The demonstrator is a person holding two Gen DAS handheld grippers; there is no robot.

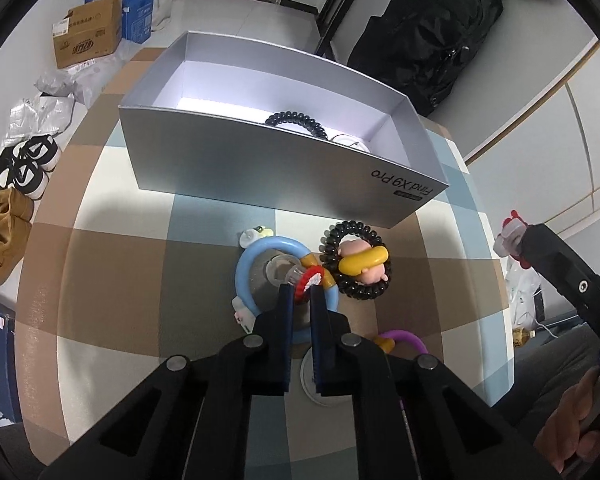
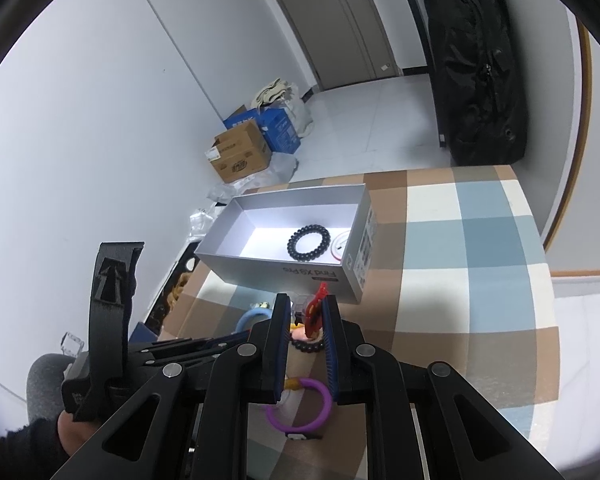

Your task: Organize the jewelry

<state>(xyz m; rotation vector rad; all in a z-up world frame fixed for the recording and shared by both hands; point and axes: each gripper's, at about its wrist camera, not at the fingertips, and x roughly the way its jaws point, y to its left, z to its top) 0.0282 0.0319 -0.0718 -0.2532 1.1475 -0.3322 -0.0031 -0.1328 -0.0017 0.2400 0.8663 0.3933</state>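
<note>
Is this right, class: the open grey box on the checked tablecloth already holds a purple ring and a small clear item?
Not quite. The grey box on the checked tablecloth holds a black coil hair tie, not a purple ring, beside the small clear item. The right wrist view shows it.

My bench (image 2: pixel 480 240) wore a checked cloth of blue, tan and cream. White walls (image 2: pixel 80 120) met a pale tiled floor (image 2: pixel 360 120), with cardboard boxes (image 2: pixel 240 156), a black bag (image 2: pixel 476 80) and a grey door (image 2: pixel 340 20) beyond.

Open box (image 2: pixel 284 268) near the worktop's (image 2: pixel 480 272) far edge, holding a coil band (image 2: pixel 309 242); before it, ring bracelets (image 1: pixel 248 276) and another coil band (image 1: pixel 356 284) lie side by side.
</note>
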